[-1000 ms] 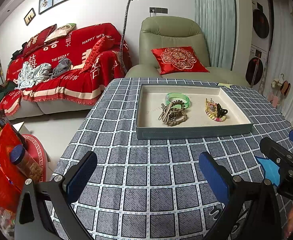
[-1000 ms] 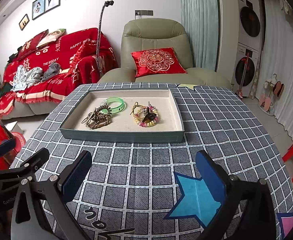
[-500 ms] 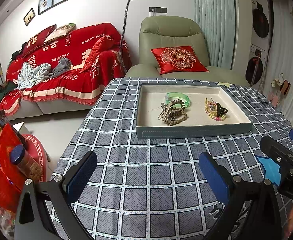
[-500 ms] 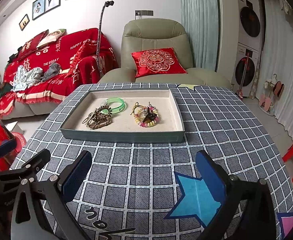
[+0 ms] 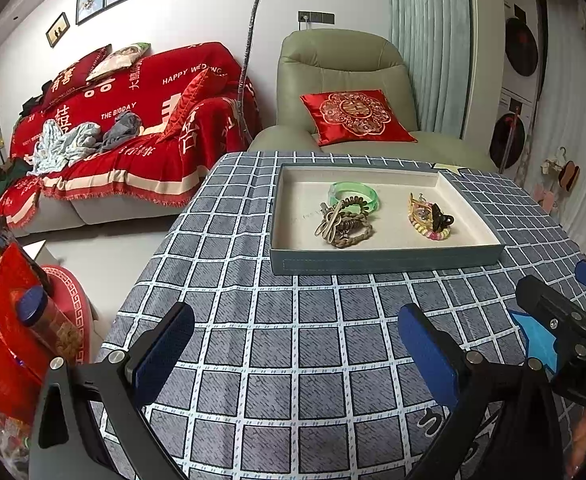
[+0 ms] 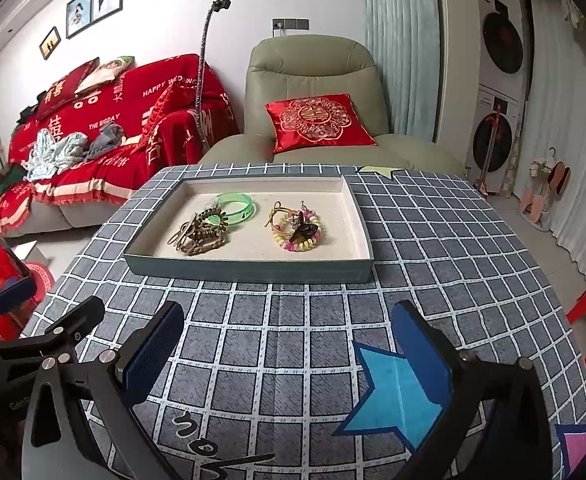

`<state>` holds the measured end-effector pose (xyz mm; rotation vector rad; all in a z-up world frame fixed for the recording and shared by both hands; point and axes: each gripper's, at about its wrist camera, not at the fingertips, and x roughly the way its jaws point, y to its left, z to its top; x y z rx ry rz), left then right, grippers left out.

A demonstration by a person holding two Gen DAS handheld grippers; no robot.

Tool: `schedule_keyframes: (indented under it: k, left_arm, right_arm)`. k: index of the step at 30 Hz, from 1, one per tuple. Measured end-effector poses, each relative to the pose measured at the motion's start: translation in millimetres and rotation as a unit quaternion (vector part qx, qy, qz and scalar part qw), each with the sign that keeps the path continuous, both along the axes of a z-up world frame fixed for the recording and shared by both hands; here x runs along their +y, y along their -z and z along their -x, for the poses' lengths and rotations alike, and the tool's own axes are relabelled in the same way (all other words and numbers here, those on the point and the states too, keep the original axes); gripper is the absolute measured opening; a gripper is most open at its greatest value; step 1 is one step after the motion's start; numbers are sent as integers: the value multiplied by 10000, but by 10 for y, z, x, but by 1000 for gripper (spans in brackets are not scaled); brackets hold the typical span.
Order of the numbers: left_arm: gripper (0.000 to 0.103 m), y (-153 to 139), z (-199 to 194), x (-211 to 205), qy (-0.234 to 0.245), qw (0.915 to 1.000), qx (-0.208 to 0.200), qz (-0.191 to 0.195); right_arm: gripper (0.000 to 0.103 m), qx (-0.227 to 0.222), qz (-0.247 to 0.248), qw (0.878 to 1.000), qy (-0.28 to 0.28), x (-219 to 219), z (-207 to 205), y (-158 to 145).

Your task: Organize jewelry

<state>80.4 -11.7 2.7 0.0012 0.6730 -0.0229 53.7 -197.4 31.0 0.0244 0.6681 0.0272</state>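
Hovering low in the frame, the left gripper and right gripper gape wide, grasping nothing; the bracelets lie inside the tray at centre frame on the table.

At upper left, a sofa is draped in red; a green armchair is set centrally.

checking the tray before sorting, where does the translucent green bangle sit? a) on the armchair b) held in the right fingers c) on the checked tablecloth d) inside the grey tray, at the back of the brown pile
d: the translucent green bangle lies inside the grey tray, behind the brown pile.
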Motion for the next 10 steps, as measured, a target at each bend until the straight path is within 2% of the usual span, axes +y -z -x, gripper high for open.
schedule_keyframes:
  k: [5, 10]
  left_arm:
    - [103, -4, -6, 18, 2, 9999, 38, 121]
    - [103, -12, -1, -18, 91, 9999, 27, 67]
  right_arm:
    - [103, 2, -2, 10000, -2, 11, 8, 2]
    - [103, 13, -17, 10000, 0, 23, 15, 18]
